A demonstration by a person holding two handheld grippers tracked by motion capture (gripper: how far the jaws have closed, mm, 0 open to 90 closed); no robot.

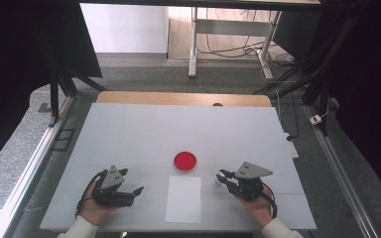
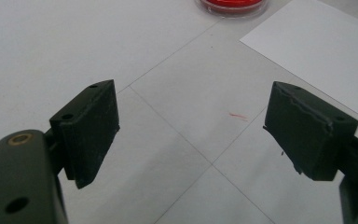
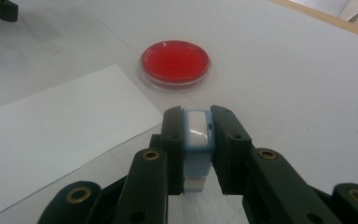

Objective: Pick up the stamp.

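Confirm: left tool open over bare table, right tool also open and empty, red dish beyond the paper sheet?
Not quite. The right tool is shut on a small blue-and-white block, as the right gripper view shows. The left tool is open, and the red dish sits beyond the paper sheet.

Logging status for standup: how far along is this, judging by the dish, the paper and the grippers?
Done: the right gripper is shut on a small white-and-blue block. In hand: it is held just short of the red dish. Left: white paper lies bare, left gripper open and idle; the goal itself is unclear.
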